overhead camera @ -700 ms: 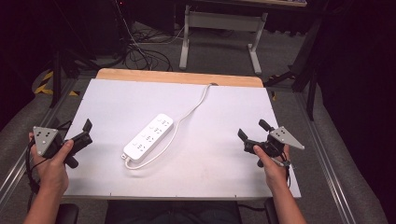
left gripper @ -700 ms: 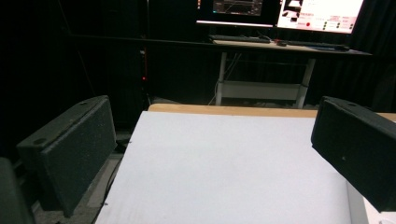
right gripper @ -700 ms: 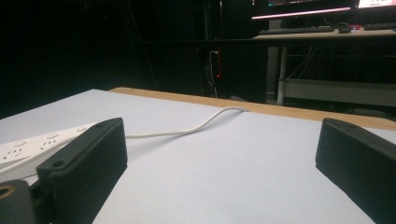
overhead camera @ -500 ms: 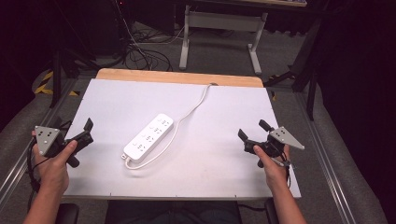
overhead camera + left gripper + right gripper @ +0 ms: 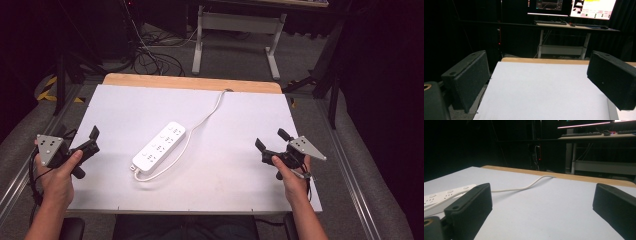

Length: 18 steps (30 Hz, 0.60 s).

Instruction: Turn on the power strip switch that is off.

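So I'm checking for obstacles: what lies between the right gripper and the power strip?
Nothing: in the high view just bare white table lies between the open right gripper and the power strip.

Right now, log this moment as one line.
left gripper: open, empty, at table's left edge | right gripper: open, empty, at right | power strip: mid-table, untouched | cord: runs off far edge
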Tool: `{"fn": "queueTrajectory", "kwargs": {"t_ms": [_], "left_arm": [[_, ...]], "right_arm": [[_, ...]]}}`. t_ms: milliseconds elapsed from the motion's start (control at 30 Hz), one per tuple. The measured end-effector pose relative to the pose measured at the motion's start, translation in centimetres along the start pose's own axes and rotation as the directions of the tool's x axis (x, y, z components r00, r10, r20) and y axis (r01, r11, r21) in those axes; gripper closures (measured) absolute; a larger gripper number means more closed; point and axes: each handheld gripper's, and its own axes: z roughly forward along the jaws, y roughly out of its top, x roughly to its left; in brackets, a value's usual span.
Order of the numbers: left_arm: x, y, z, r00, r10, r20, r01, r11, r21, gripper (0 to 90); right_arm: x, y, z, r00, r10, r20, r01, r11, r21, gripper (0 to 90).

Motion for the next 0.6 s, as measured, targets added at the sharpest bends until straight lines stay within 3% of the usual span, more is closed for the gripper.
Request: {"fn": "queueTrajectory", "kwargs": {"t_ms": [333,600], "left_arm": [[-0.14,0.00,0.07,1.0000,0.002,-0.010,-0.002,0.9999,-0.010,8.7],[-0.19,0.06,0.12,1.0000,0.004,-0.003,-0.004,1.0000,0.006,23.3]], "right_arm": [[-0.01,0.01,-0.09,1.0000,0.003,-0.001,-0.003,1.000,-0.002,3.1],[-0.02,-0.01,-0.06,1.0000,-0.001,-0.003,0.001,1.000,0.004,3.3]]}}
